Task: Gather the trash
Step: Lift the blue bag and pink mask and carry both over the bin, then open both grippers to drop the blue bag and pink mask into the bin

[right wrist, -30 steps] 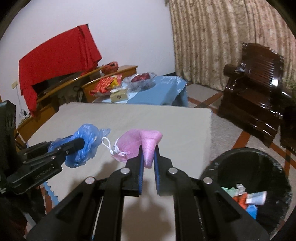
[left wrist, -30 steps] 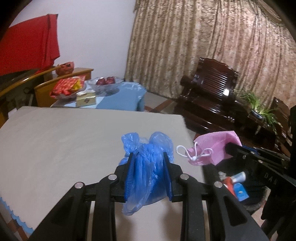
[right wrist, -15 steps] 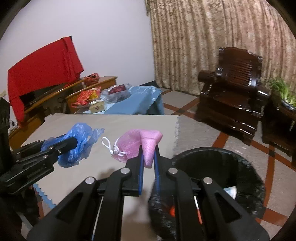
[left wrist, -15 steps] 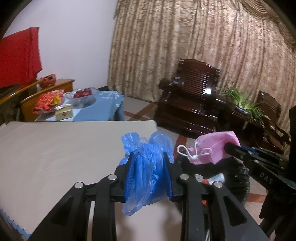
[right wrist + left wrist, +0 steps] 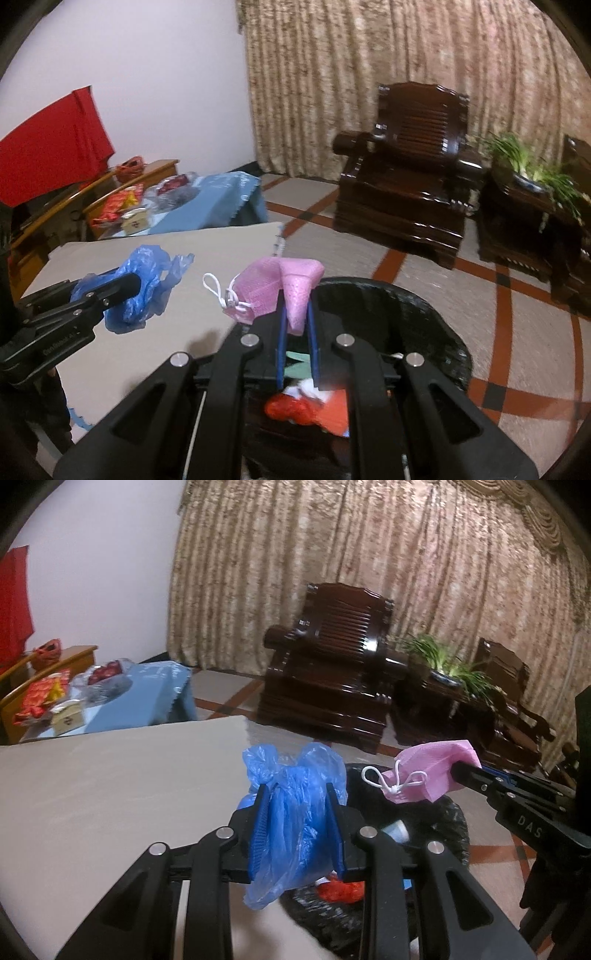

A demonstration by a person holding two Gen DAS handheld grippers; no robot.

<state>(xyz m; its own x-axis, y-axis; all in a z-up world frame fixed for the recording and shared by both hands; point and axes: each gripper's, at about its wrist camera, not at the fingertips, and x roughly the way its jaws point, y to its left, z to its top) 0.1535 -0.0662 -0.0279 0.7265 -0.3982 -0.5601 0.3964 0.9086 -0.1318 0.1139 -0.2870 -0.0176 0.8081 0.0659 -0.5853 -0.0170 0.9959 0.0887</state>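
I see left gripper (image 5: 297, 823) clamped on crumpled blue plastic bag (image 5: 295, 805), right gripper (image 5: 297, 332) clamped on pink face mask (image 5: 280, 290); both moved off beige tabletop (image 5: 110, 786) edge, now above black-lined trash bin (image 5: 424, 325)

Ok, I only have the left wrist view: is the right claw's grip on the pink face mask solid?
Observer: It looks so. In the right wrist view the right claw is shut on a raised fold of the pink fabric face mask, and the fold pokes up between the pads.
Operator: Is the bin under it?
Observer: The black round trash bin has its open mouth just beyond and below that claw, with a crumpled red wrapper inside.
Operator: And my blue bag?
Observer: From there, the crumpled blue plastic bag in the left claw shows against the beige table top, left of the bin's rim.
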